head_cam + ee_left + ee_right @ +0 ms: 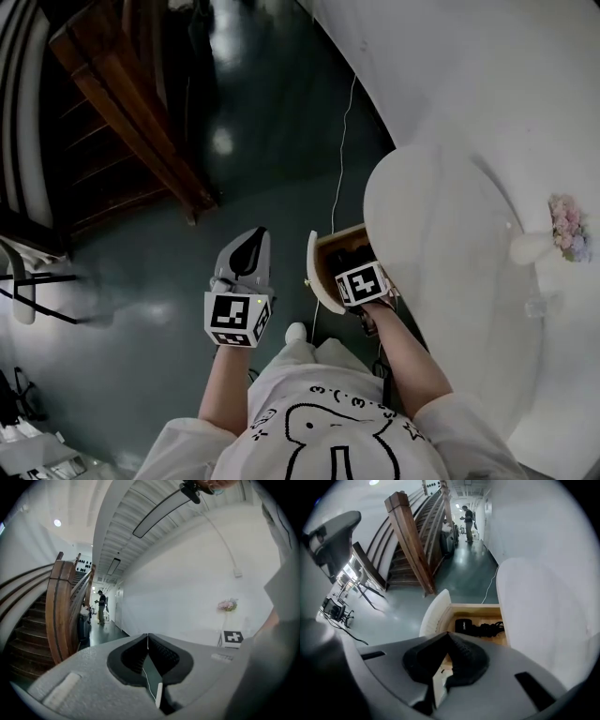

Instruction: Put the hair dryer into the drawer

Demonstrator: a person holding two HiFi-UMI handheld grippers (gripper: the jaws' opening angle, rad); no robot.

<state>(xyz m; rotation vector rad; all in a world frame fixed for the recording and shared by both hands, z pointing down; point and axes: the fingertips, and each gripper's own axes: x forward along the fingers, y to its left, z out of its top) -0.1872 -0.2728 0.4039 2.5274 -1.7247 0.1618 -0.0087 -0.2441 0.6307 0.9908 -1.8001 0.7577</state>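
The drawer (474,606) stands pulled out, with a wooden inside and a white curved front (322,273). A black hair dryer (466,626) lies inside it, its coiled black cord (492,629) beside it. My right gripper (449,634) hangs above the drawer, pointing steeply down, shut and empty; in the head view only its marker cube (361,283) shows over the drawer. My left gripper (251,240) is held out to the left of the drawer, over the floor. In the left gripper view its jaws (148,635) meet with nothing between them.
The drawer belongs to a white rounded cabinet (441,234) against the white wall, with a vase of flowers (566,228) on top. A white cable (341,159) runs across the dark floor. A wooden staircase (122,103) rises at left. A person (468,523) stands far down the hall.
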